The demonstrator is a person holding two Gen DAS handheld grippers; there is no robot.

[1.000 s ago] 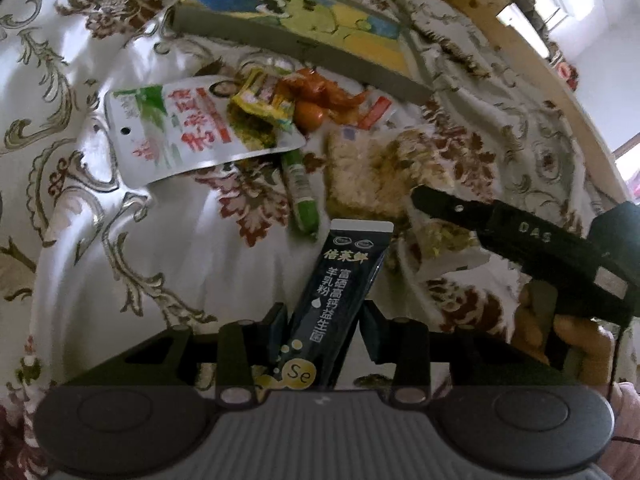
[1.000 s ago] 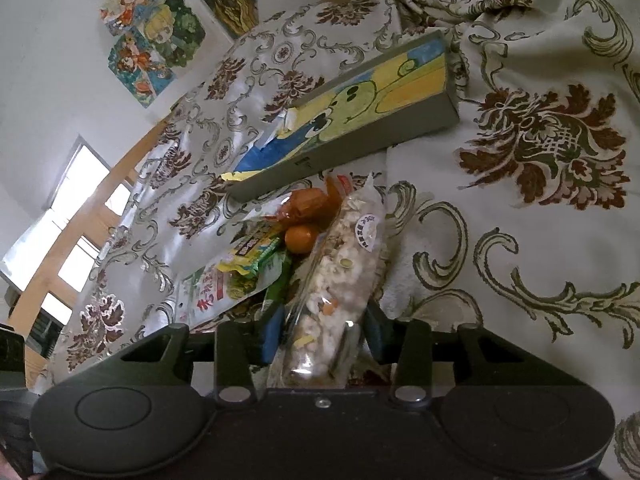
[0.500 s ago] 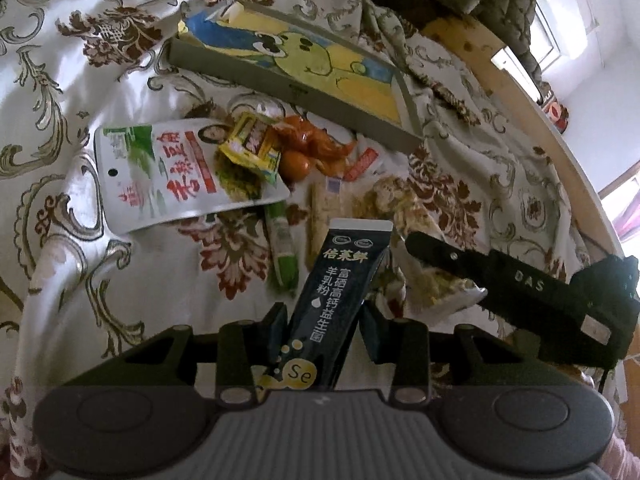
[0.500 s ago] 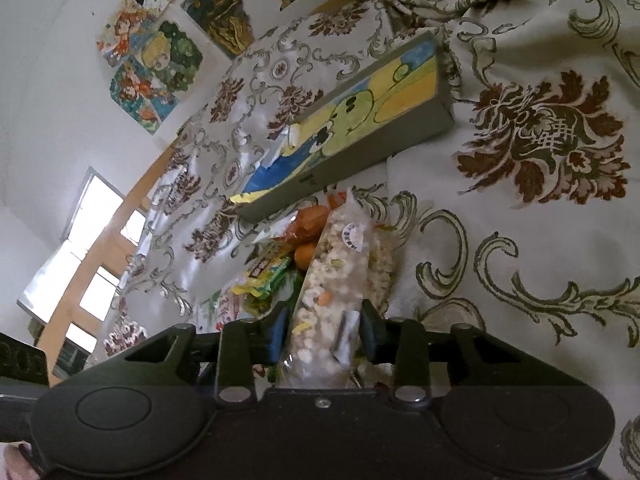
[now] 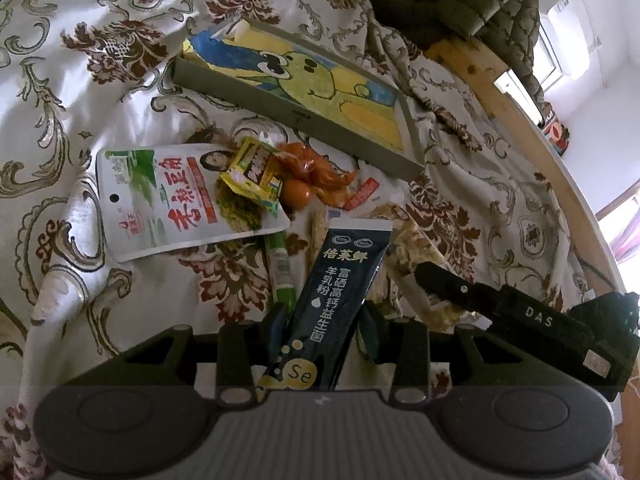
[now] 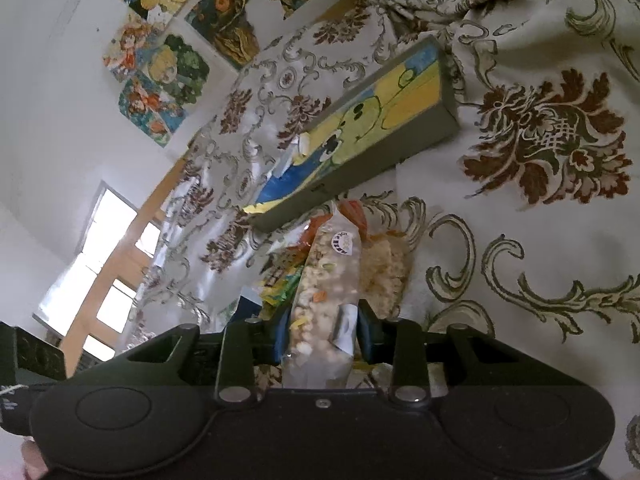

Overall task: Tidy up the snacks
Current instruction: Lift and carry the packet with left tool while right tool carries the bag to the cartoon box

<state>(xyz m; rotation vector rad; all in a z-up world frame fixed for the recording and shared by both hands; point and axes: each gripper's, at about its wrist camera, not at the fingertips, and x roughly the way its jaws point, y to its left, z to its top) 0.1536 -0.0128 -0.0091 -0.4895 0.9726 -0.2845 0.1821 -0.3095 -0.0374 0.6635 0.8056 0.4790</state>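
Glossy black film, printed in pale characters with a yellow "Se" bubble near the base: a long flat sachet (image 5: pixel 338 296), clamped upright between the pads of the left gripper (image 5: pixel 323 330), leaning slightly right. Clear crinkly plastic, packed with pale puffed bits and flecks of orange and green: a narrow snack bag (image 6: pixel 326 300) pinched in the right gripper (image 6: pixel 320 334), jaws closing on it, round sticker near its far end. Cream bedspread (image 5: pixel 80 92), soft and rumpled, woven with brown florals and olive scrolls, under everything. Near the middle, a loose heap: flat white pouch (image 5: pixel 172 204) with red lettering and a punched hole; small yellow crumpled wrapper (image 5: pixel 252 172) lying on its right edge; shiny orange-wrapped pieces (image 5: pixel 308 176) just right of that; slim green stick (image 5: pixel 280 264) poking out below the pouch; a pale crumbly block in clear wrap (image 6: pixel 386 268) beside the held bag. Farther off, a shallow grey rectangular box (image 5: pixel 280 102), lined with a blue-and-yellow cartoon drawing (image 5: pixel 312 80), otherwise holding no snacks. At far right, a wooden bed rail (image 5: pixel 520 116).
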